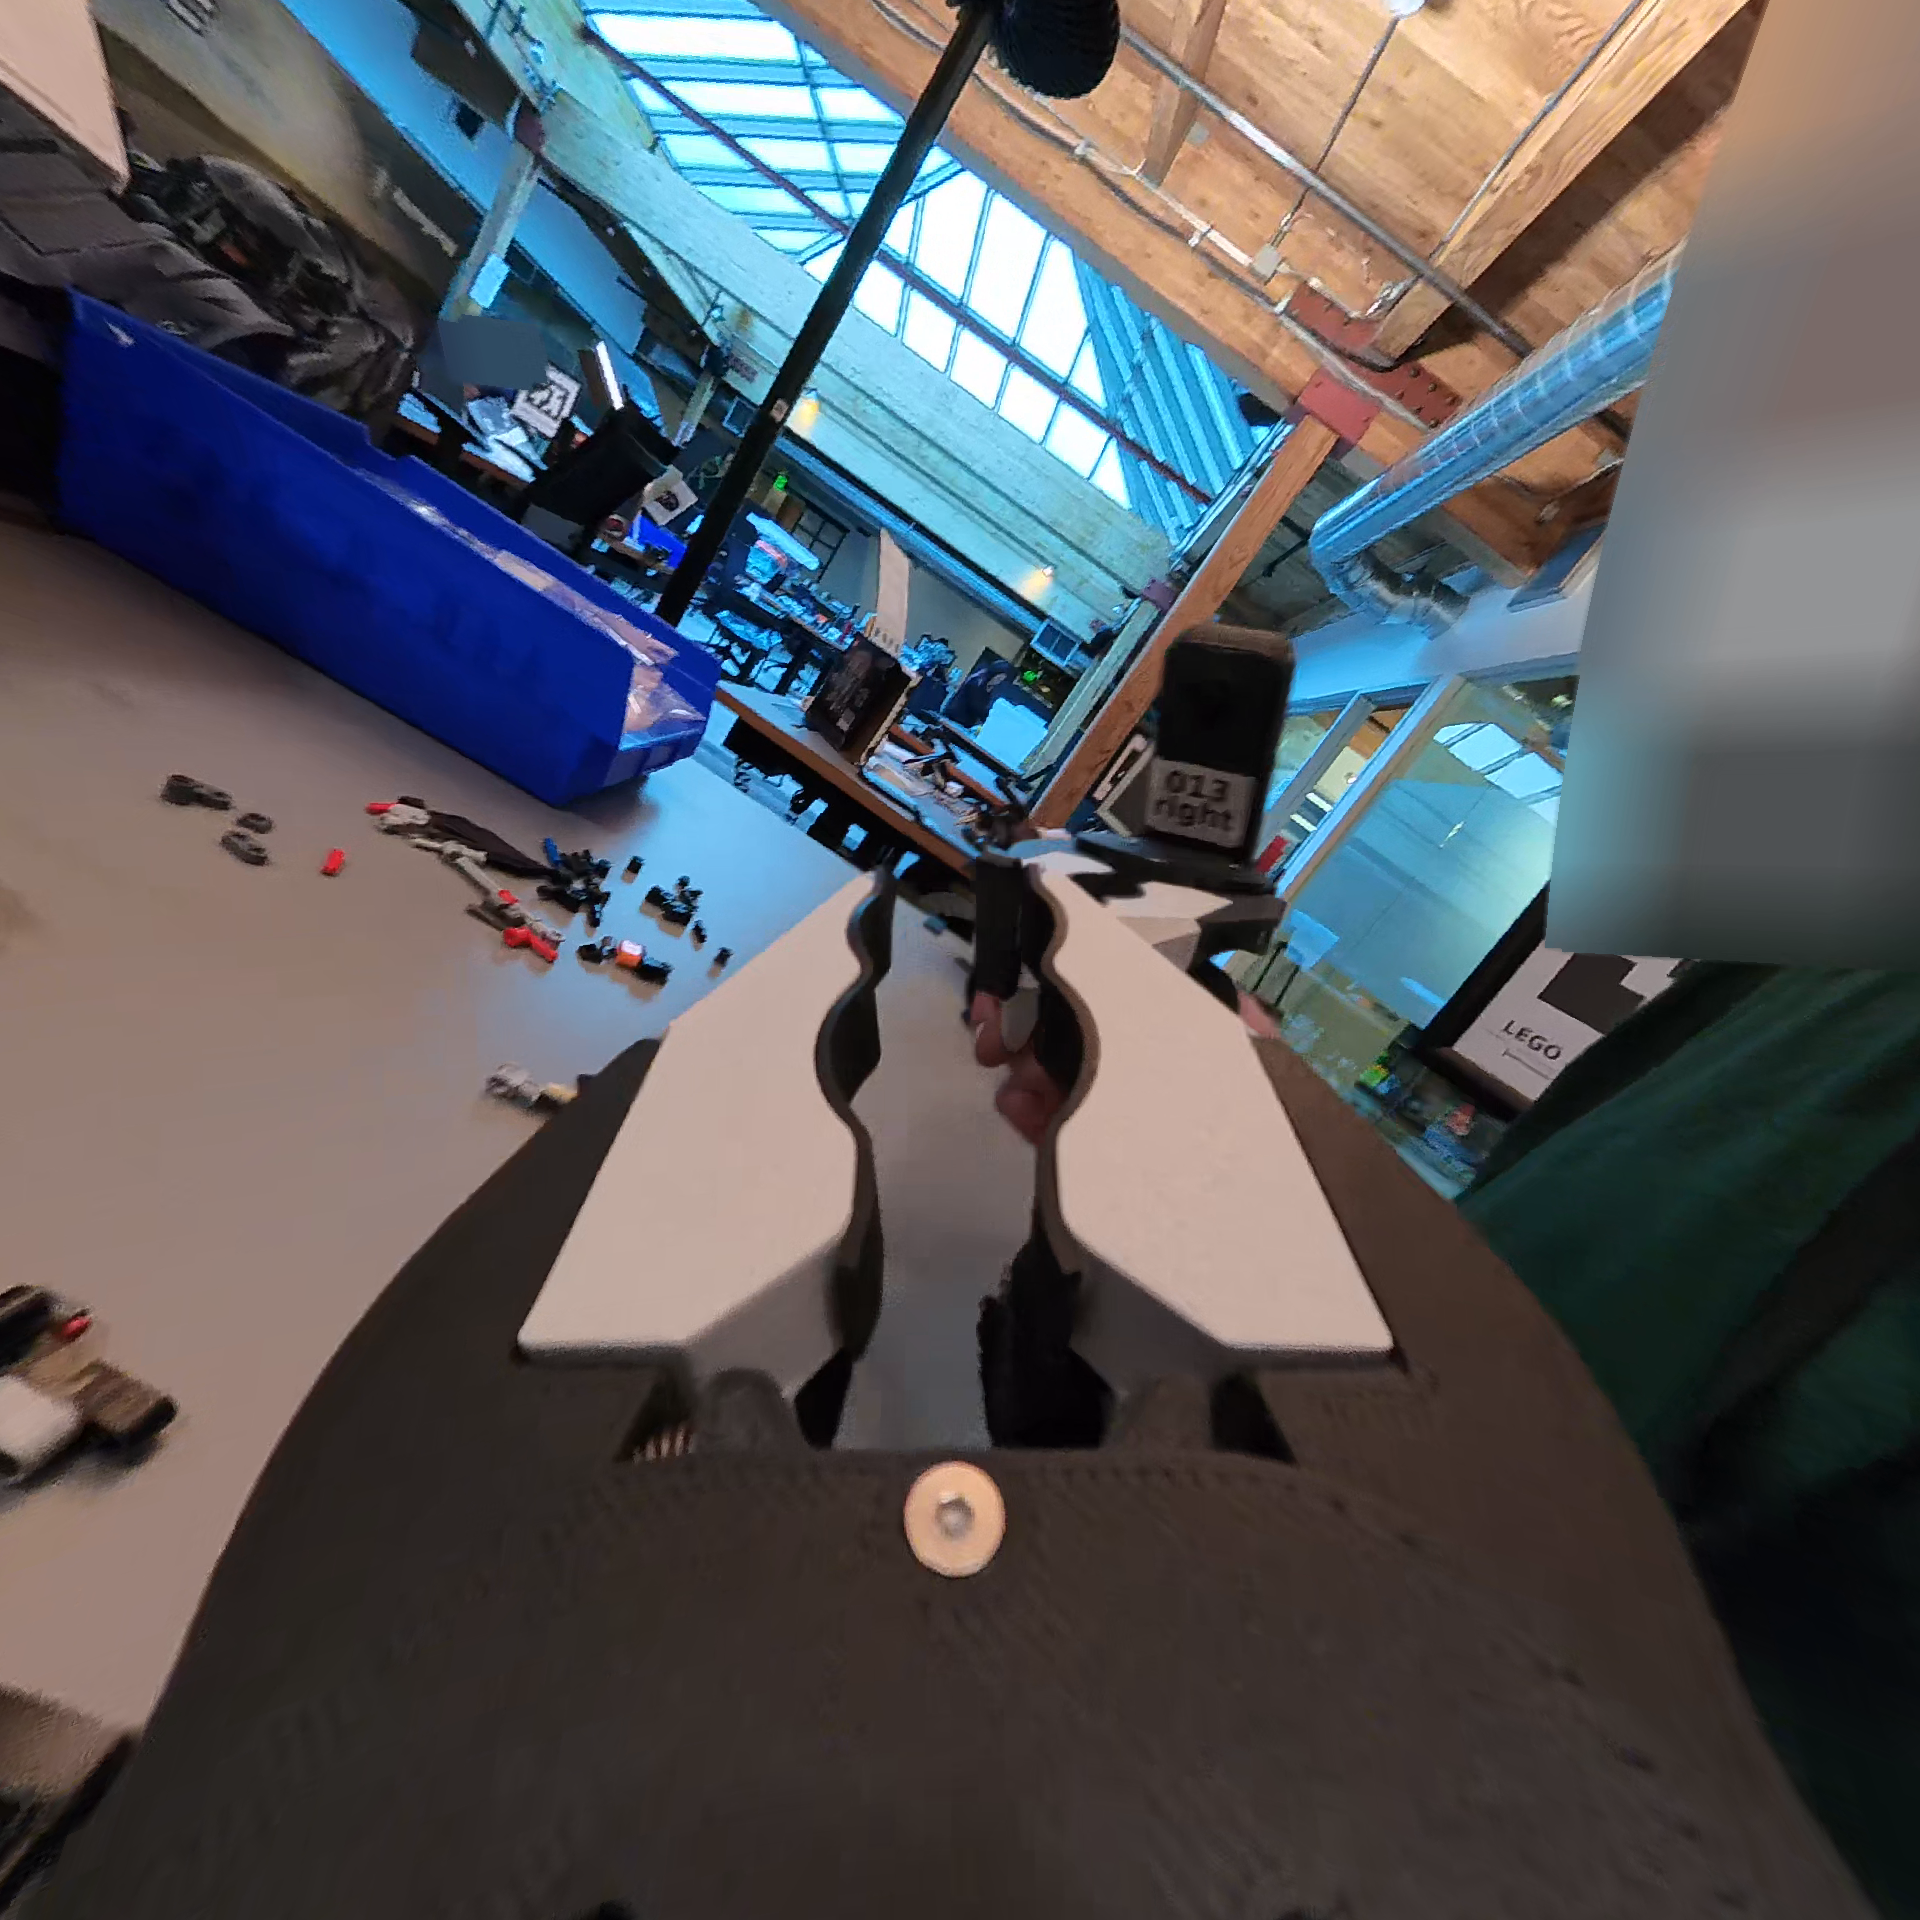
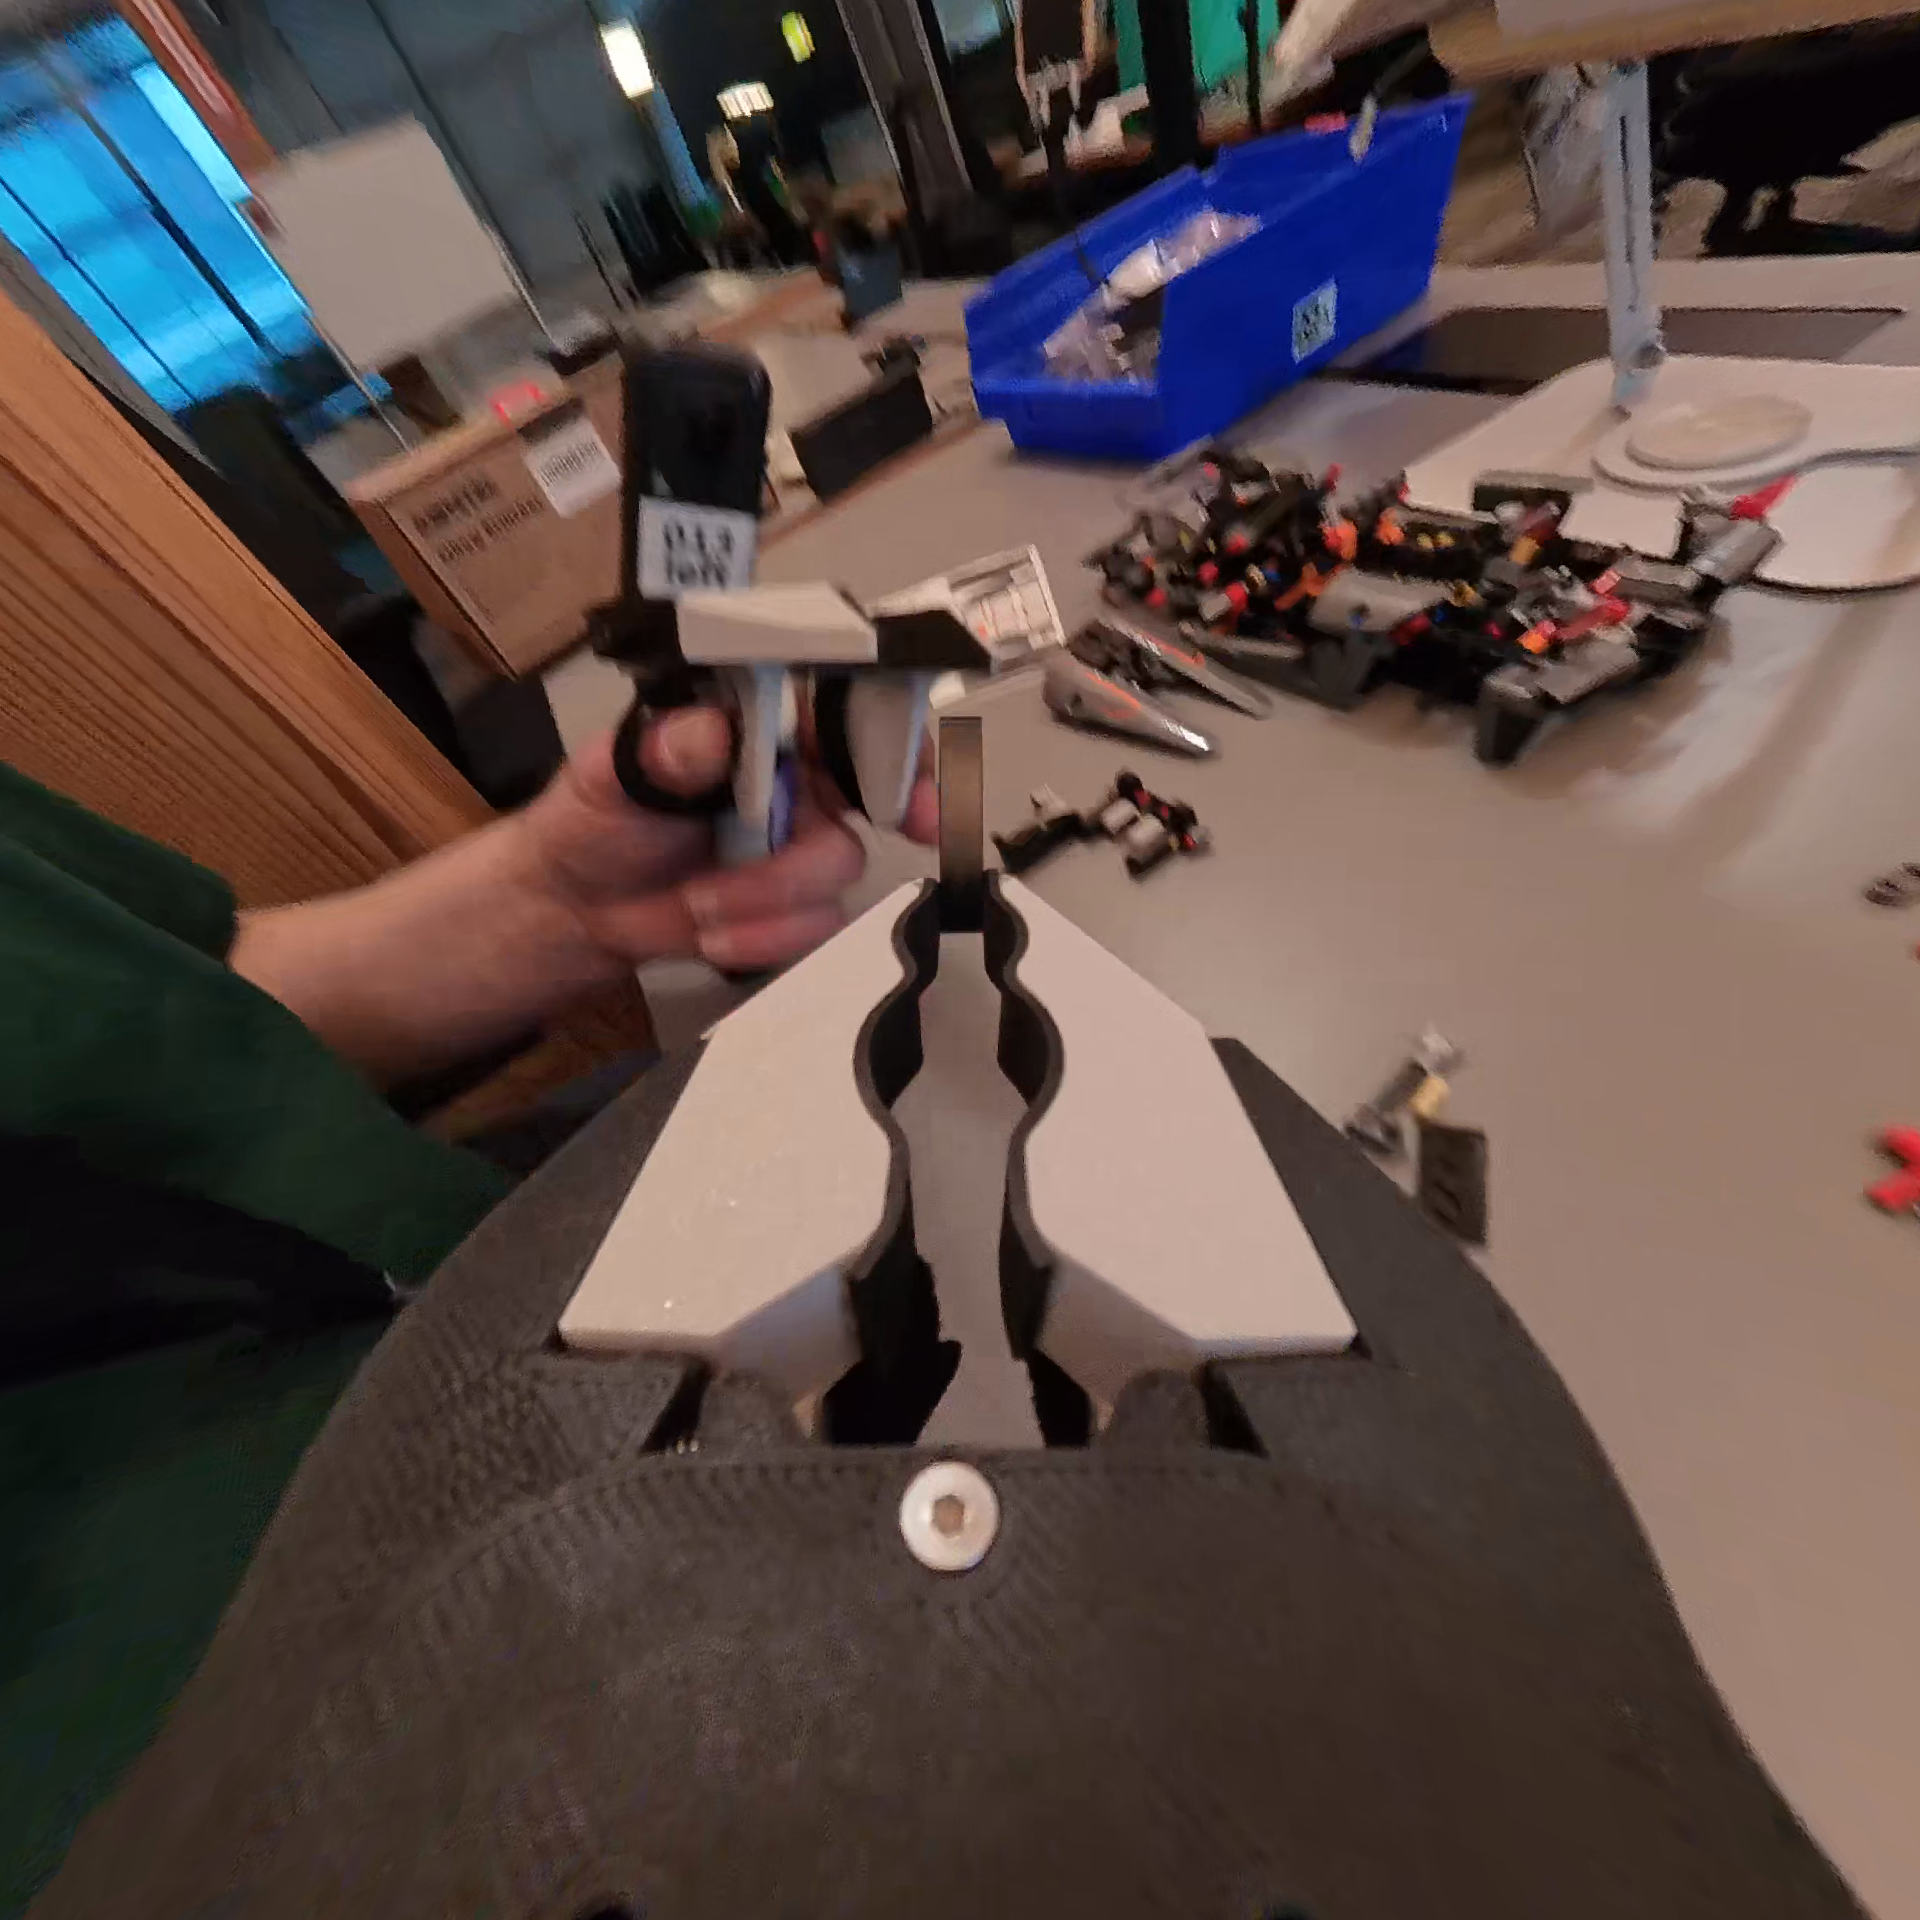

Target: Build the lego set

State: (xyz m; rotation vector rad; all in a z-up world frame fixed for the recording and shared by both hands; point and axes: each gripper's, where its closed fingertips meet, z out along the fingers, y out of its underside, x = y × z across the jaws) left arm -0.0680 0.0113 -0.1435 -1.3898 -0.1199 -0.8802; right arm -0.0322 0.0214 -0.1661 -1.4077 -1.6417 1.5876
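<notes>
- Right hand-held gripper [image 2: 961,894]: fingers nearly together at the tips, pinching the lower end of a thin dark strip piece [image 2: 960,800] that stands upright; held by one end, probably to leave the other end free for fitting.
- Left hand-held gripper [image 1: 961,904]: raised off the surface, fingers close with a narrow gap; a dark piece sits at its tips, but whether it is gripped or merely behind them I cannot tell; both tools face each other in mid-air, apparently for a hand-over or alignment.
- Main lego build [image 2: 1455,603]: a dark assembly with red and orange bits, resting on the grey surface [image 2: 1558,987], well apart from both tools.
- Around: loose parts [image 1: 582,894] scattered on the surface; blue bin [image 2: 1226,291] behind; nothing stands between the tools.
</notes>
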